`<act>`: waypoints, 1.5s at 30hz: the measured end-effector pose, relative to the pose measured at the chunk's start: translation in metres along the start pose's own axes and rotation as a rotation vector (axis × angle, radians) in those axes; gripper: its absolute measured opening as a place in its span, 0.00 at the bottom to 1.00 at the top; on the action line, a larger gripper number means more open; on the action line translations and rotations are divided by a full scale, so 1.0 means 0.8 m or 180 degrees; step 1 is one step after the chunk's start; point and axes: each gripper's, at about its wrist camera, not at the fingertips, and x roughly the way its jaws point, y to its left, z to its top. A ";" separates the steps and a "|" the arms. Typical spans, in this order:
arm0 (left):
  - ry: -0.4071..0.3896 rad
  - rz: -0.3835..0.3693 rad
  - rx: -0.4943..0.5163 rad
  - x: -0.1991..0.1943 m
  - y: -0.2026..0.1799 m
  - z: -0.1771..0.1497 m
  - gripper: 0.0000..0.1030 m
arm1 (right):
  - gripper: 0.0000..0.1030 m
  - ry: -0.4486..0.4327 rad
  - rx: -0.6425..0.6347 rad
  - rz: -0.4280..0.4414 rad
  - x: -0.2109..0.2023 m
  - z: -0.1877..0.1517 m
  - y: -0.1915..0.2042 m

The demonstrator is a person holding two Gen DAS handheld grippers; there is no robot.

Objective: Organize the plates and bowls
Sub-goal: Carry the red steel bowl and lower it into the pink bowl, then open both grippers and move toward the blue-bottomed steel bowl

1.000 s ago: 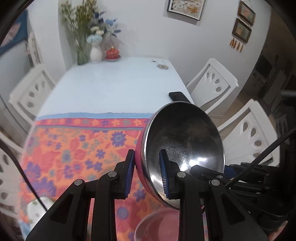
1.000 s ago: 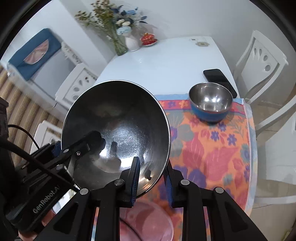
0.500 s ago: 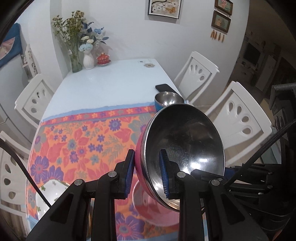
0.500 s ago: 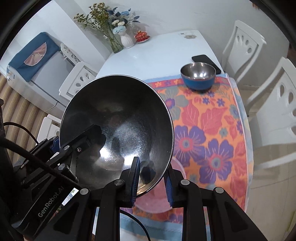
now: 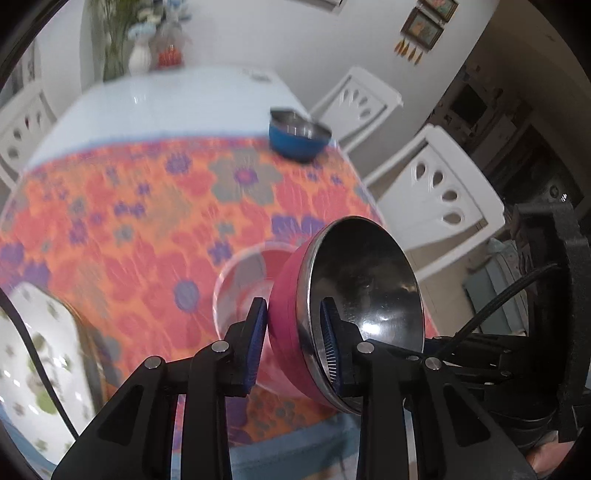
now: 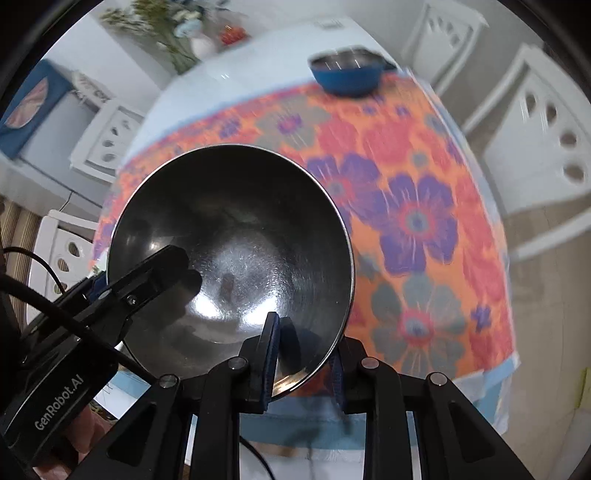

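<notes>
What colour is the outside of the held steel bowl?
Pink outside on the held bowl, with a steel inside; the left wrist view shows it best.

An orange floral cloth (image 5: 147, 206) covers the near end of a white surface (image 5: 166, 107). A vase of flowers (image 5: 140, 55) stands blurred at upper left; white chairs (image 5: 439, 192) line the right side, framed pictures (image 5: 424, 24) above.

Now hanging lower over the flowered cloth (image 5: 147, 206) with the pink bowl (image 5: 343, 325), which is tipping onto its side above the clear pink dish (image 5: 240, 280). Blue bowl (image 6: 347, 74) now sitting far up the table. White flowered plate (image 5: 33, 362) looming large at lower left. Left gripper (image 5: 291, 343) easing slightly wider around the rim.
</notes>
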 end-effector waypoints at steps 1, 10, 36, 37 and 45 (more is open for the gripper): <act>0.0026 -0.0021 -0.0016 0.005 0.001 -0.004 0.25 | 0.24 0.0010 0.0023 -0.0005 0.003 -0.002 -0.003; 0.0167 -0.0044 -0.0154 0.027 0.018 -0.007 0.25 | 0.23 0.0005 0.0035 -0.0164 0.018 -0.004 0.001; 0.0065 0.0283 -0.0251 0.003 0.058 -0.002 0.30 | 0.23 -0.0003 -0.0178 -0.0096 -0.006 -0.007 0.019; 0.0035 0.0270 -0.0248 -0.001 0.056 0.003 0.30 | 0.23 -0.0039 -0.0192 -0.0093 -0.012 -0.005 0.020; -0.0245 0.0233 -0.0196 -0.033 0.039 0.052 0.30 | 0.23 -0.0453 -0.0194 0.0006 -0.067 0.027 0.020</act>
